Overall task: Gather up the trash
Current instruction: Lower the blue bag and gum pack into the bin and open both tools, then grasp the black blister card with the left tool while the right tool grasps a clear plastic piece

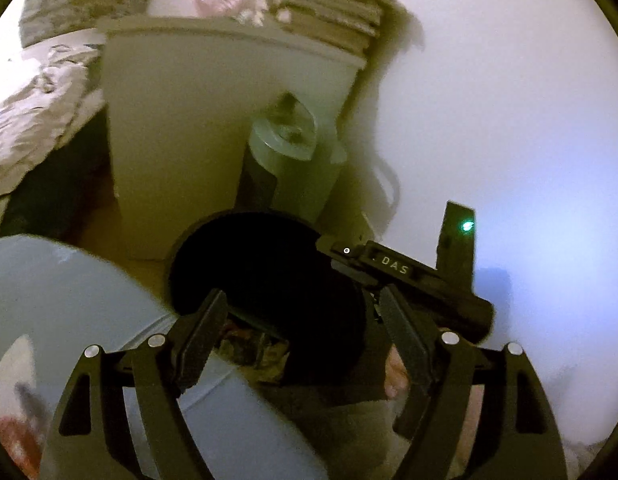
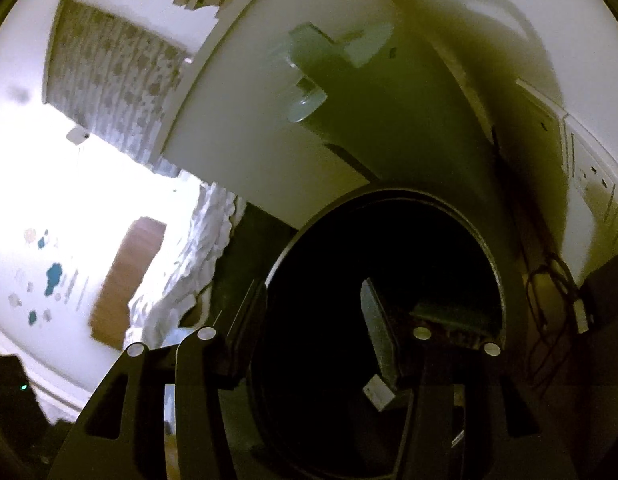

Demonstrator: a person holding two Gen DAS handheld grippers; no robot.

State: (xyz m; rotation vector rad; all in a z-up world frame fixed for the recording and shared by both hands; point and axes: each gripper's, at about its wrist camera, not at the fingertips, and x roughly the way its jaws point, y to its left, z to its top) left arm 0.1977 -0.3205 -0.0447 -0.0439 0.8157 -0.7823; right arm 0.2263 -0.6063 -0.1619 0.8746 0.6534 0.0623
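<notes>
The black bin [image 2: 385,280] was seen directly ahead of the right gripper [image 2: 313,332], nearer than the left gripper [image 1: 299,328]; both stood apart, empty.

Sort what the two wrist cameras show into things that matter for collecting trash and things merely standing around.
For the job:
- black bin, mouth open
- crumpled trash below the left gripper, whose jaws are open with nothing gripped
- right gripper, at the bin's mouth, open

Just standing around:
- white cabinet
- grey cylinder beside it
- rumpled bedding
- wall sockets
</notes>
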